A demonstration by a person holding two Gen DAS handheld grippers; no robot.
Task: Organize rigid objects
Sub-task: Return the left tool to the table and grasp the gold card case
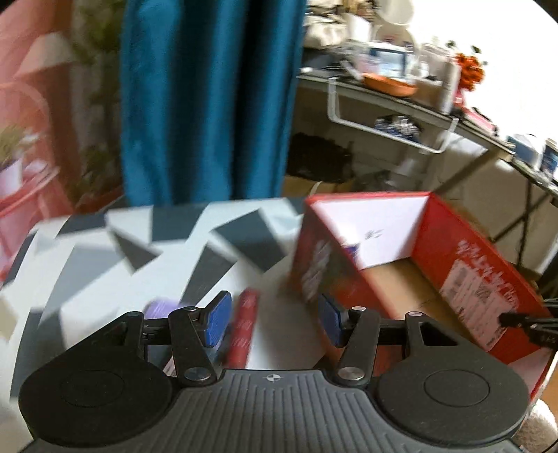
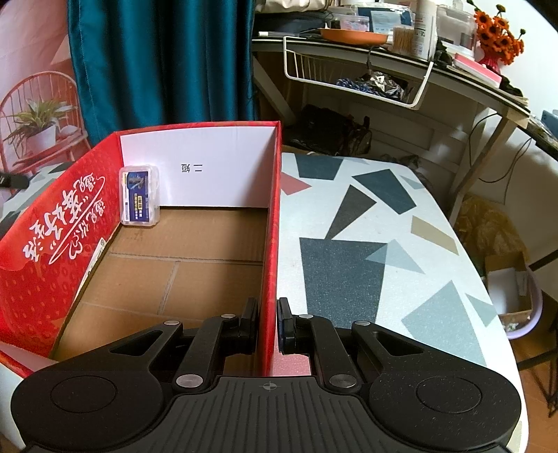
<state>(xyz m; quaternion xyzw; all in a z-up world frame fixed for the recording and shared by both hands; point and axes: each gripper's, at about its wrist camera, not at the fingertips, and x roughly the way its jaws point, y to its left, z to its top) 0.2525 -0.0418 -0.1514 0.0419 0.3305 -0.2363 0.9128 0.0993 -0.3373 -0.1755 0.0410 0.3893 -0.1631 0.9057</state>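
Observation:
An open red cardboard box [image 2: 52, 251] stands on the patterned table [image 2: 366, 226]. A small clear plastic case [image 2: 139, 197] leans in its far left corner. My right gripper [image 2: 268, 324] is shut on the box's right wall [image 2: 273, 223], one finger on each side. In the left wrist view, which is blurred, my left gripper [image 1: 275, 319] is open and empty above the table [image 1: 104, 265]. A red tube [image 1: 244, 324] lies just inside its left finger [image 1: 218, 319], and a purple object [image 1: 162, 308] lies left of it. The red box [image 1: 464, 271] stands to the right.
A teal curtain [image 2: 160, 62] hangs behind the table. A cluttered desk [image 2: 383, 45] with a white wire basket [image 2: 355, 80] and orange flowers [image 2: 498, 31] stands at the back right. A cardboard carton [image 2: 509, 282] sits on the floor at right.

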